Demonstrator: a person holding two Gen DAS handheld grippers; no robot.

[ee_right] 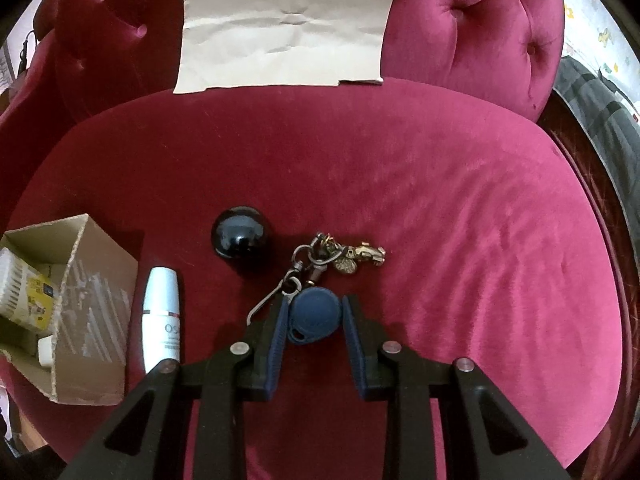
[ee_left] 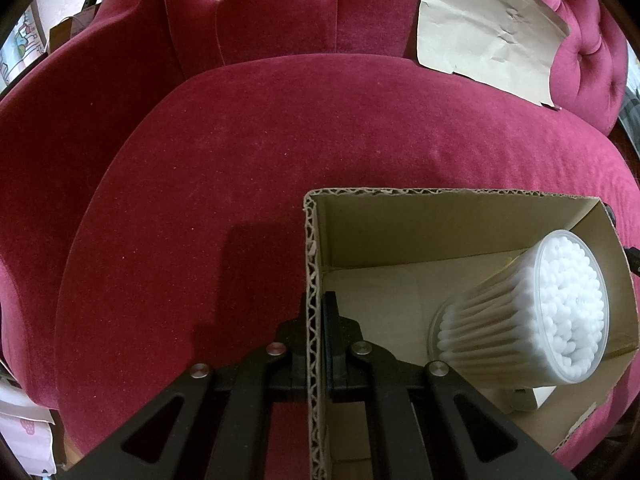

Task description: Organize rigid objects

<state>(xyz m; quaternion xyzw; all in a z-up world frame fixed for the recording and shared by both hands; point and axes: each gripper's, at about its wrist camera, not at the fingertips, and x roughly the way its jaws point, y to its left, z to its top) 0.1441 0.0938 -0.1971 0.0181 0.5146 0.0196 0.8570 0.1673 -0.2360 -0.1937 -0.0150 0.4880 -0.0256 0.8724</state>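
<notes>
My left gripper [ee_left: 316, 304] is shut on the left wall of an open cardboard box [ee_left: 312, 264] on the red sofa seat. A clear tub of cotton swabs [ee_left: 540, 316] leans inside the box. In the right wrist view the box [ee_right: 92, 300] stands at the left. My right gripper [ee_right: 314, 308] is partly open, its blue pads on either side of the round blue fob [ee_right: 314, 314] of a key ring [ee_right: 340, 256]; the pads look close to it but contact is unclear. A white bottle [ee_right: 162, 312] and a black ball [ee_right: 242, 236] lie on the seat.
A sheet of brown paper [ee_right: 284, 24] leans on the tufted sofa back; it also shows in the left wrist view [ee_left: 484, 28]. A small white item and a yellow pack [ee_right: 36, 300] lie in the box. The seat edge and dark floor are at the right.
</notes>
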